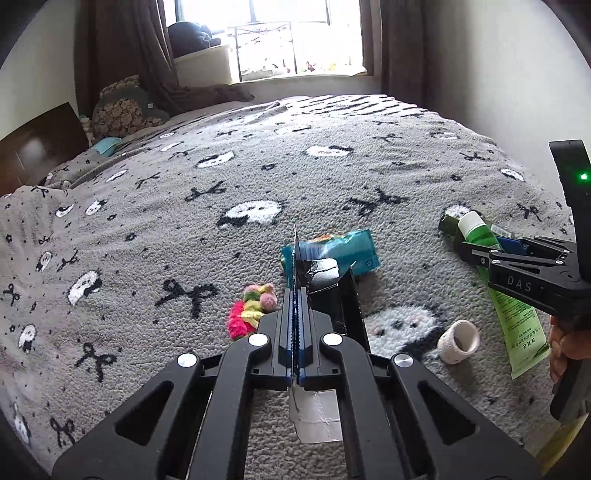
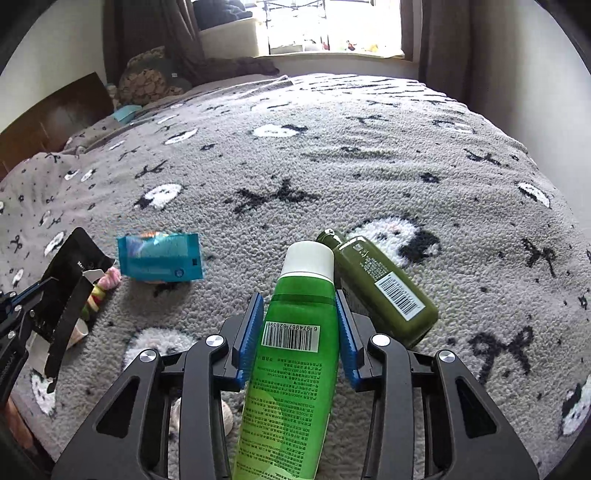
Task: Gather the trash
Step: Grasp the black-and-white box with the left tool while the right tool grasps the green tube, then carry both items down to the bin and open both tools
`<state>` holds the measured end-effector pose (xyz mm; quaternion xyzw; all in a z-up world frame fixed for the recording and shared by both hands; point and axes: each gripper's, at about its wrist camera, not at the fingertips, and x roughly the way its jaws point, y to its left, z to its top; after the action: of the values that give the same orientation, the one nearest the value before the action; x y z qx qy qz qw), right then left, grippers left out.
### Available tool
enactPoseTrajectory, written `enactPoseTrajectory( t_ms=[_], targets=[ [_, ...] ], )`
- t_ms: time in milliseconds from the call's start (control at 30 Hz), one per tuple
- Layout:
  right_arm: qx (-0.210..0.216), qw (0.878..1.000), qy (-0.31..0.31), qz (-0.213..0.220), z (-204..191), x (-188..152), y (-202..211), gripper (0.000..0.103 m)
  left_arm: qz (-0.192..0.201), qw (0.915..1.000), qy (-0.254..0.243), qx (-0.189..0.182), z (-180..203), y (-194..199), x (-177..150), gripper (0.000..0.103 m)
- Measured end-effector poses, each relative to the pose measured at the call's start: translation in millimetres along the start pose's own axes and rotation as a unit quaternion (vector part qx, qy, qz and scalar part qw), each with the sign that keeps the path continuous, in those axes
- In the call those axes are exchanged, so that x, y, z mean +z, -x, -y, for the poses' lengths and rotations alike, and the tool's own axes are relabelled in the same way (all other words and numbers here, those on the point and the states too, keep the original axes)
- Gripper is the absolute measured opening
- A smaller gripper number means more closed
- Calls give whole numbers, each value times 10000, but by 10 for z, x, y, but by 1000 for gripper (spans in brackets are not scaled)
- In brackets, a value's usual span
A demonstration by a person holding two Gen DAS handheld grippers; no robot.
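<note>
My left gripper [image 1: 295, 295] is shut on a black and silver wrapper [image 1: 325, 275], held above the grey blanket; the wrapper also shows in the right wrist view [image 2: 70, 280]. A teal packet [image 1: 340, 251] lies just beyond it, seen too in the right wrist view [image 2: 160, 258]. My right gripper [image 2: 300, 306] has its blue pads [image 2: 255, 325] on both sides of a bright green tube [image 2: 299, 332] with a white cap. A dark green bottle [image 2: 384, 284] lies right of the tube. The right gripper [image 1: 476, 253] shows at the right of the left view.
A pink and yellow fuzzy hair tie [image 1: 251, 310] and a white tape roll [image 1: 458, 341] lie on the patterned blanket [image 1: 184, 221]. Pillows [image 1: 125, 107] and a dark headboard [image 1: 37, 147] are at the far left, a window [image 1: 295, 33] behind the bed.
</note>
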<state>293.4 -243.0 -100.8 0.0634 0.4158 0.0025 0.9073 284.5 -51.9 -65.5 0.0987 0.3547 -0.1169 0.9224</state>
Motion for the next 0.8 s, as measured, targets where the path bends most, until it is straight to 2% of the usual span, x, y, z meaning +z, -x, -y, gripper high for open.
enactPoseTrajectory(
  t_ms=[200,367,600,800],
  targets=[
    [152,9988,46,466,-57,24,657,39,406,9992,-57,13,112,605,58,1],
    [415,9958,94,807,-114,-128,1239,39,693,9976,-77,18,206,1165,-50,1],
    [695,9902,449,1124,-233,-627,1903,39,1019,9947,-99,-53,330,1809,-424,1],
    [994,9879,605,1029,-297,-1255,2134,39,1031,9942,-84,-290,410,2069,-926,1]
  ],
)
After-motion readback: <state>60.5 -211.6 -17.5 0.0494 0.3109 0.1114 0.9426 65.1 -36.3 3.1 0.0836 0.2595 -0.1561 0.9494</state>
